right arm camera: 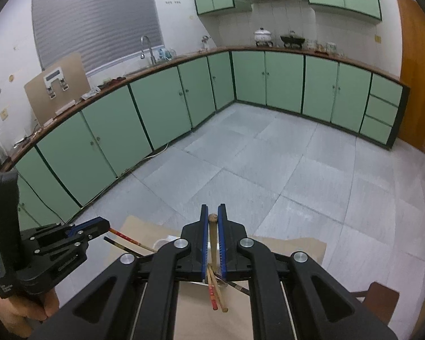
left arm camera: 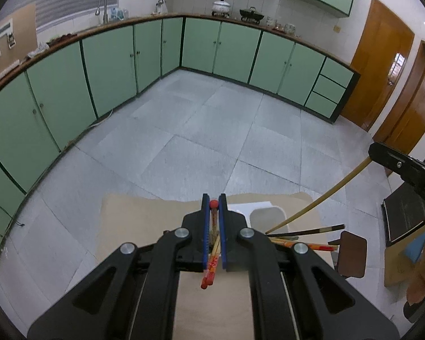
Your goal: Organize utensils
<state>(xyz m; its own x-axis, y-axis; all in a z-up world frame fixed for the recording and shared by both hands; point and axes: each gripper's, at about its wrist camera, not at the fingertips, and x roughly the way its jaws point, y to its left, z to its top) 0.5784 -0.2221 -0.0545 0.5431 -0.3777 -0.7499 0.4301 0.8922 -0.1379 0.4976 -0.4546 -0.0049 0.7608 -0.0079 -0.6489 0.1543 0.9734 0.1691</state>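
My left gripper (left arm camera: 214,202) is shut on a red chopstick (left arm camera: 212,265), its round red end showing between the blue pads, held above the brown table (left arm camera: 144,221). It also shows in the right wrist view (right arm camera: 106,224). My right gripper (right arm camera: 212,217) is shut on a light wooden chopstick (right arm camera: 213,238). In the left wrist view that stick (left arm camera: 320,198) slants down from the right gripper (left arm camera: 375,148). Several more chopsticks (left arm camera: 306,235) fan out low beside the left gripper and below the right one (right arm camera: 215,294).
A pale holder (left arm camera: 267,215) and white paper (left arm camera: 249,206) sit on the table. A brown chair (left arm camera: 351,255) stands at the right. Green cabinets (right arm camera: 161,107) line the kitchen walls, with grey tiled floor (left arm camera: 201,136) beyond the table.
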